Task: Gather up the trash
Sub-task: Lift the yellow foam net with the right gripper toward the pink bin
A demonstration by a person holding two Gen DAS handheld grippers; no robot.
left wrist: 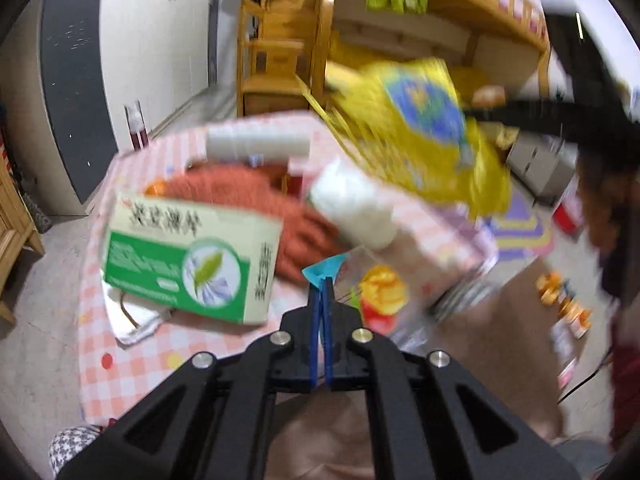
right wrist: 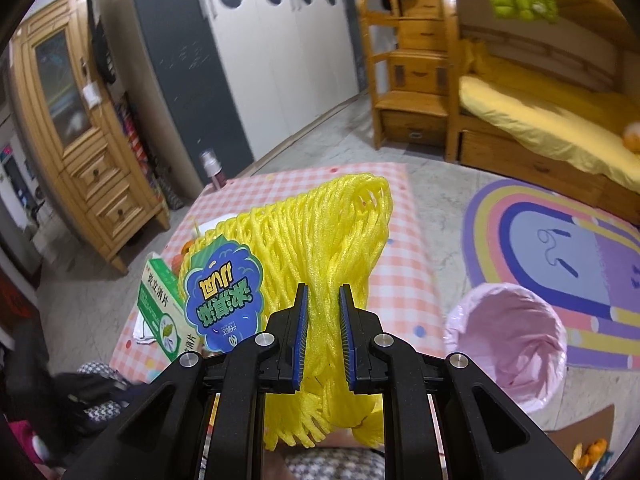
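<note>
The table (right wrist: 404, 208) under its pink checked cloth was the biggest thing before me, and the bin (right wrist: 516, 344) with its pink liner stood on the floor just beside the table's right edge; only my right-hand view showed that bin. My right gripper (right wrist: 323, 292) was clamped, fingers fairly narrow, on the yellow foam net (right wrist: 324, 236), lifted above the cloth. The net's long axis ran straight away from me along the fingers, its open mouth at the far end and its frayed end hanging back below the fingers. It was a ribbed, stretchy mesh sleeve, bright yellow, with a blue leaf-shaped label on its left side. From my left-hand view the same net was a yellow blur up at the right. That view showed more of the litter on the cloth: a green and white box (left wrist: 188, 260) tilted on its side, a rust-red mesh behind it, a grey cardboard tube (left wrist: 258, 144) at the far edge, and a white wad (left wrist: 356, 212). My left gripper (left wrist: 323, 280) was shut tight, pinching the teal corner of a clear wrapper (left wrist: 380, 292) printed with fruit.
</note>
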